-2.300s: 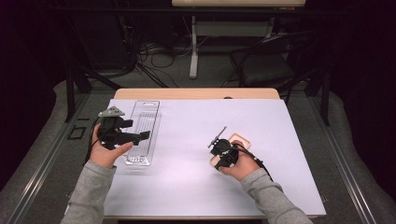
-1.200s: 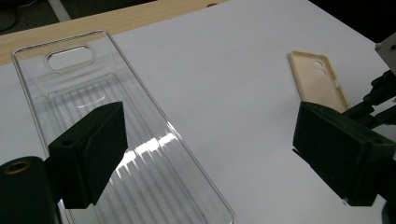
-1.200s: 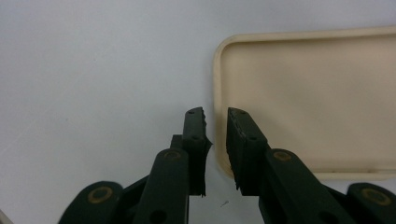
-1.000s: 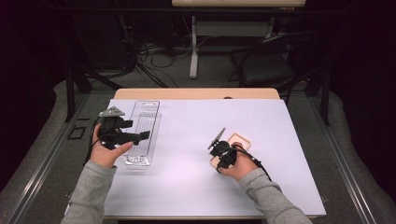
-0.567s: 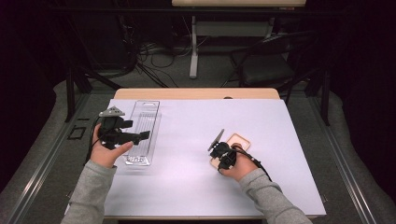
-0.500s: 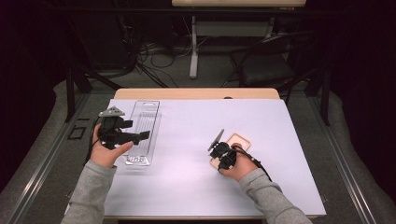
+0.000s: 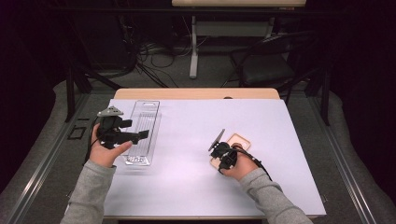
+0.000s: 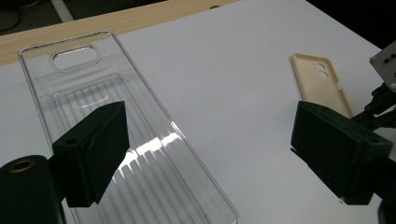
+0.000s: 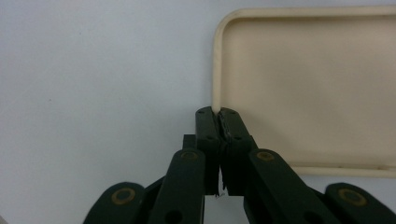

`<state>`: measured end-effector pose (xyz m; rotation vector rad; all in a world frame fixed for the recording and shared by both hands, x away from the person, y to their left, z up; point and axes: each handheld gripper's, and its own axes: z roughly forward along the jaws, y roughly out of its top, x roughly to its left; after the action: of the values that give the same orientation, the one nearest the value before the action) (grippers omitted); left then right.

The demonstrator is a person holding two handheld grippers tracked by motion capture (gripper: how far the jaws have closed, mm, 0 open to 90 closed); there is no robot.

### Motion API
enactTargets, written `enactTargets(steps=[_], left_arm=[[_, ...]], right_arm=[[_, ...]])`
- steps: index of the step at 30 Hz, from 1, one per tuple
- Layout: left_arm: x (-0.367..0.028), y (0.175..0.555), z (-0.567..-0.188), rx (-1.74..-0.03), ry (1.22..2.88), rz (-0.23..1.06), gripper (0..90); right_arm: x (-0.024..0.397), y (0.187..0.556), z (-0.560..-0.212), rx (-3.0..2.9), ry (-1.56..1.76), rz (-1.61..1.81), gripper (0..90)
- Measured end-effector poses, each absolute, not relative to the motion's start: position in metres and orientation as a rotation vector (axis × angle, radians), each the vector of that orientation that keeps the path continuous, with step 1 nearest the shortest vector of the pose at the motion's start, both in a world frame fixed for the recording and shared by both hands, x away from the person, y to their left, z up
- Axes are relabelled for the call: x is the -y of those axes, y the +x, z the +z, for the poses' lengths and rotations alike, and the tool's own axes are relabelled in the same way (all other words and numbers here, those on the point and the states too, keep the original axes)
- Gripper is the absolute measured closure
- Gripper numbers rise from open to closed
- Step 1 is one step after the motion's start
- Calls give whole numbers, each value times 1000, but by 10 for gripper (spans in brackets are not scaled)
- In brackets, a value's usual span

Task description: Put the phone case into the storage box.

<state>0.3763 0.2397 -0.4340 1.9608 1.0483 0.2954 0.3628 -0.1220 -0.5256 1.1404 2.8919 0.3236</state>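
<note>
In the high view, the beige phone case (image 7: 237, 141) lies flat on the white table cover (image 7: 187, 177), well to the right of the clear plastic tray (image 7: 142, 130), and the right gripper (image 7: 219, 150) is set on the case's near-left edge; the left gripper (image 7: 140, 136) is held over the tray. In the left gripper view, the jaws are spread wide with nothing between them, the tray below and the case (image 8: 322, 86) far off to the right. In the right gripper view, the jaws are pressed together on the thin rim of the case (image 9: 299, 93). Such a narrow bite is judged likely to slip on lifting, or the case may pivot and drop. Against the earlier high frames, neither hand is seen to have shifted; the right jaws have just been closing onto the rim.
</note>
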Motion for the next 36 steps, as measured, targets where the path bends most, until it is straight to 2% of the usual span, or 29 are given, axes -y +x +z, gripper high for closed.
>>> enactTargets(steps=[36], left_arm=[[-242,377,-434,-1052,1957,300,117]], right_arm=[[123,358,-518,-2872,1082,375,886]])
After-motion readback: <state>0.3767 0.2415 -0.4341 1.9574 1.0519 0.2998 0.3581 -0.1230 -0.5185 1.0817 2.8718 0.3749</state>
